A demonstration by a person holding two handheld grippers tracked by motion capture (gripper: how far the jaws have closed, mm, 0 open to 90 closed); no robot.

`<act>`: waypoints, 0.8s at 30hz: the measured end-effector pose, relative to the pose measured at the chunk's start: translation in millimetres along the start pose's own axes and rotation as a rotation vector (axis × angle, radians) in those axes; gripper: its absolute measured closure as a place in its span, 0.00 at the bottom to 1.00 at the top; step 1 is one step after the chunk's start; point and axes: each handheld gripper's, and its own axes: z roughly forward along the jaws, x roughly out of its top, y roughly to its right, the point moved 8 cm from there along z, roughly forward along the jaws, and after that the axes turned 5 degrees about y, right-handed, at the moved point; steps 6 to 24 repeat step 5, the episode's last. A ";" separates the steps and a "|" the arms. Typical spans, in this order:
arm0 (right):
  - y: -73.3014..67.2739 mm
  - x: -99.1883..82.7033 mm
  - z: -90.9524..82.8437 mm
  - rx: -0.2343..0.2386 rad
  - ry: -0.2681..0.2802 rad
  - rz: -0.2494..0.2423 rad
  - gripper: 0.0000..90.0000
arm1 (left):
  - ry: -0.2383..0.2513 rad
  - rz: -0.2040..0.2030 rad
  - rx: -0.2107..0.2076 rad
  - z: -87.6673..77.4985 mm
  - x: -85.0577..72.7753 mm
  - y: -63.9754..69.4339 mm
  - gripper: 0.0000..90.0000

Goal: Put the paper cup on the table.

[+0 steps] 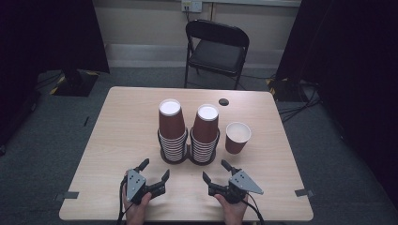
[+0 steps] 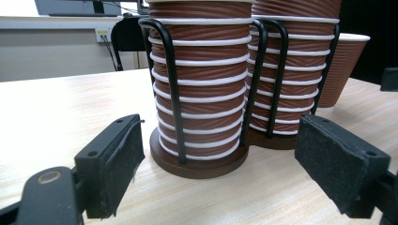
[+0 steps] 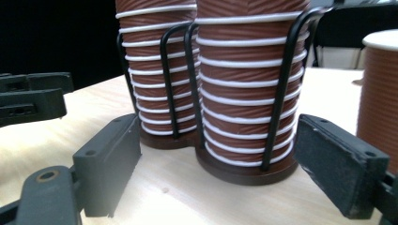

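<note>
Two stacks of brown ribbed paper cups, left stack [image 1: 170,126] and right stack [image 1: 205,131], stand rim-down in a black wire double holder [image 1: 187,157] at mid-table. A single cup [image 1: 237,137] stands upright just right of them. My left gripper [image 1: 155,168] rests near the front edge, open and empty, and faces the left stack [image 2: 202,93]. My right gripper [image 1: 214,168] lies beside it, open with nothing between its pads, facing the right stack [image 3: 244,93]. The single cup [image 3: 380,93] is at that view's right edge.
The wooden table [image 1: 122,122] has a small dark hole [image 1: 224,101] near its far edge. A black folding chair [image 1: 216,49] stands behind the table. Tape marks sit at the front corners. Dark curtains hang on both sides.
</note>
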 end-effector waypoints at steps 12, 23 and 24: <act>2.5 -0.3 0.3 -0.005 -0.009 0.000 0.14 | 0.000 -0.001 -0.001 -0.1 -0.1 0.1 0.17; 2.5 -0.3 0.3 -0.005 -0.009 0.000 0.14 | 0.000 -0.001 -0.001 -0.1 -0.1 0.1 0.17; 2.5 -0.3 0.3 -0.005 -0.009 0.000 0.14 | 0.000 -0.001 -0.001 -0.1 -0.1 0.1 0.17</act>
